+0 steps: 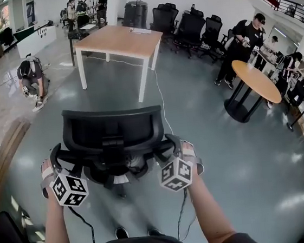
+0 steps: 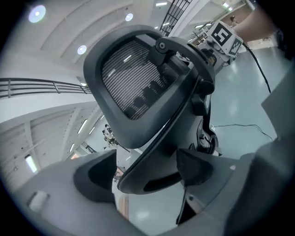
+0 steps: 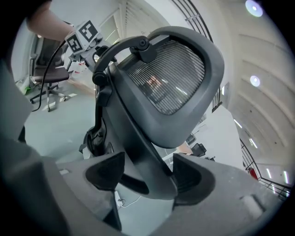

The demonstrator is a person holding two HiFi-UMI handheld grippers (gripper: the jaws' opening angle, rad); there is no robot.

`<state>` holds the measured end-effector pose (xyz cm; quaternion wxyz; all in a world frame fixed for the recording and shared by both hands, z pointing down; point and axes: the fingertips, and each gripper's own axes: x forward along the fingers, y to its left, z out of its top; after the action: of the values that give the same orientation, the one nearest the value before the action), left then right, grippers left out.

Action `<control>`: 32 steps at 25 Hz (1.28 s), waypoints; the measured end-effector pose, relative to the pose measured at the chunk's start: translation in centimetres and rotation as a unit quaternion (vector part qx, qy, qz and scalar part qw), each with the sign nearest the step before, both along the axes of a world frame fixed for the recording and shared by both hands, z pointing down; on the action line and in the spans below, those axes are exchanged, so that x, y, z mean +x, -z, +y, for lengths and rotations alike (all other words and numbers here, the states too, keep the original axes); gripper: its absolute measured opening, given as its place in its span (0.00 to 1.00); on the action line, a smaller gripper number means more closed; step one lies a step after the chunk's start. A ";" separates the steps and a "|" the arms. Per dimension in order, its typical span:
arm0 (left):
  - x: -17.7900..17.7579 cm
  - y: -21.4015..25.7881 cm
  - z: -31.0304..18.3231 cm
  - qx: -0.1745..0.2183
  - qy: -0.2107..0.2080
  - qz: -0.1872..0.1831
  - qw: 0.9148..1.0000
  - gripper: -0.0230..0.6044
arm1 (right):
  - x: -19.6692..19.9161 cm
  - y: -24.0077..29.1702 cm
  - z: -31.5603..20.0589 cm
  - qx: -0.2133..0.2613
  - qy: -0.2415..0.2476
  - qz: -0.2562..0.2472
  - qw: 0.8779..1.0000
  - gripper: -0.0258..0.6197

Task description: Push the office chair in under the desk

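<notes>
A black mesh-backed office chair point(image 1: 112, 129) stands right in front of me with its back towards me. The wooden desk point(image 1: 118, 40) with white legs is well beyond it across the grey floor. My left gripper point(image 1: 55, 157) is at the chair's left armrest and my right gripper point(image 1: 174, 144) at its right one. In the left gripper view the left gripper point(image 2: 147, 173) straddles the lower arm of the chair's back frame point(image 2: 152, 161), with a gap at one pad. In the right gripper view the right gripper point(image 3: 150, 175) likewise straddles the chair's frame bar point(image 3: 147, 161), jaws wide.
A round wooden table point(image 1: 256, 79) stands at the right with a person point(image 1: 239, 48) beside it. Black chairs point(image 1: 187, 24) line the back wall. A person point(image 1: 30, 77) crouches at the left. A cable point(image 1: 159, 93) runs across the floor from the desk towards me.
</notes>
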<state>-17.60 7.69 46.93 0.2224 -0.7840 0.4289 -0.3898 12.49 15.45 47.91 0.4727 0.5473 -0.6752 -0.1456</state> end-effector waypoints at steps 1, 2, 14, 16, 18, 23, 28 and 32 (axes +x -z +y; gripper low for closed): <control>-0.2 -0.3 -0.3 -0.007 0.005 0.000 1.000 0.74 | 0.0 -0.1 -0.2 -0.002 -0.002 0.001 1.000 0.52; -0.3 -0.5 -0.6 -0.013 0.009 -0.001 1.000 0.74 | 0.0 -0.2 -0.4 -0.005 -0.002 0.004 1.000 0.52; 0.7 -2.2 -2.4 -0.035 0.001 -0.056 0.998 0.62 | -0.6 -0.6 -1.4 -0.021 -0.023 0.021 0.999 0.50; 0.7 -2.2 -2.6 -0.036 -0.004 -0.064 0.997 0.60 | -0.6 -0.6 -1.5 -0.030 -0.029 0.024 0.999 0.50; 0.7 -2.2 -2.8 -0.038 -0.009 -0.068 0.997 0.60 | -0.7 -0.6 -1.6 -0.034 -0.034 0.025 0.999 0.49; 0.8 -2.0 -3.2 -0.036 -0.021 -0.066 0.997 0.60 | -0.7 -0.5 -1.6 -0.040 -0.046 0.028 0.998 0.49; 0.7 -2.1 -4.0 -0.036 -0.027 -0.063 0.997 0.60 | -0.7 -0.7 -2.3 -0.037 -0.059 0.039 0.997 0.49; 0.8 -2.1 -5.0 -0.033 -0.026 -0.061 0.997 0.60 | -0.5 -0.7 -3.7 -0.029 -0.057 0.046 0.997 0.49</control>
<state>-16.75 2.70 49.02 0.2326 -0.7765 0.3808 -0.4448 12.03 11.79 48.63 0.5264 0.5637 -0.6243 -0.1236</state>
